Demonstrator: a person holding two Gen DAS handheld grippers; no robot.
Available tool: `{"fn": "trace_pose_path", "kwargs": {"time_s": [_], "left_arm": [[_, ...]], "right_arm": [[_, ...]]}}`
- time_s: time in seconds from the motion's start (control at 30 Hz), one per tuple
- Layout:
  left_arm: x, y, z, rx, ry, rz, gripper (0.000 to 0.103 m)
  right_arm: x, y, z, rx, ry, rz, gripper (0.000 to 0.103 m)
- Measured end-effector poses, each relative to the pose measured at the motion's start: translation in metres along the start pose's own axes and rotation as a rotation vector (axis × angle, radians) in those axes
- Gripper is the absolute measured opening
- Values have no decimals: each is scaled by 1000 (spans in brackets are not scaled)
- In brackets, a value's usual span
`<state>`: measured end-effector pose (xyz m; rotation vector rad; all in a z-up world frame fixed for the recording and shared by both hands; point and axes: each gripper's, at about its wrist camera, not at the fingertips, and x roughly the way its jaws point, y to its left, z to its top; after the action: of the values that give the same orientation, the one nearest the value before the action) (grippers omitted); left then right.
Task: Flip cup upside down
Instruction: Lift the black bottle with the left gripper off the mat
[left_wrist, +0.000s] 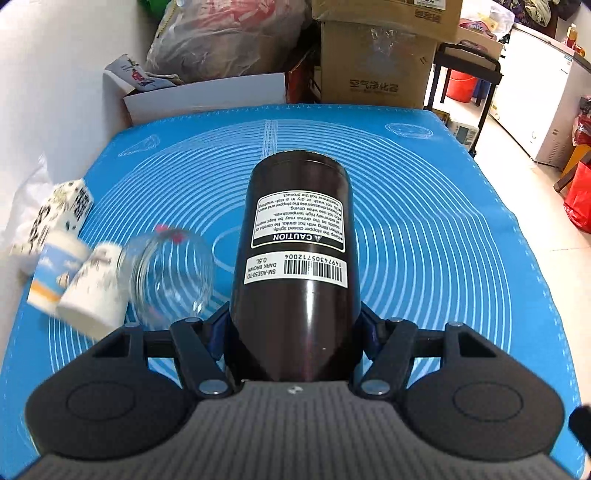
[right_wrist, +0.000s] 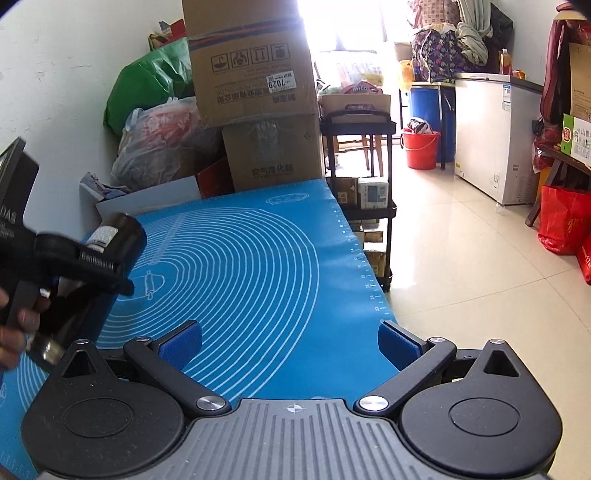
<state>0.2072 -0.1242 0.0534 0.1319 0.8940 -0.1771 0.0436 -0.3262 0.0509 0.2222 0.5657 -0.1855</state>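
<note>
At lower left of my left wrist view I see a clear glass jar (left_wrist: 171, 275), a white printed cup (left_wrist: 94, 290) and a blue-banded cup (left_wrist: 55, 273) crowded on the blue mat (left_wrist: 424, 229) covering the counter; I cannot tell whether anything is in them. Stacked cardboard boxes (left_wrist: 373, 62) and plastic bags (left_wrist: 229, 37) fill the top. My left gripper (left_wrist: 295, 321) has its fingers clamped on the dark brown cup (left_wrist: 295, 236), centre frame, label inverted. My right gripper (right_wrist: 290, 341) hangs over the mat, fingers spread wide, holding nothing.
</note>
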Motion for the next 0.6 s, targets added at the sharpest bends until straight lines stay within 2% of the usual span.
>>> {"fn": "trace_pose_path", "kwargs": {"time_s": [0.33,0.6], "left_arm": [[0,0,-41,-14,55,-21,68],[11,2,-55,-16,78,-18,68]], "right_arm": [[-16,3,-9,-26,17,-10,103],[-11,3,-13,-25,43,-18,103]]}}
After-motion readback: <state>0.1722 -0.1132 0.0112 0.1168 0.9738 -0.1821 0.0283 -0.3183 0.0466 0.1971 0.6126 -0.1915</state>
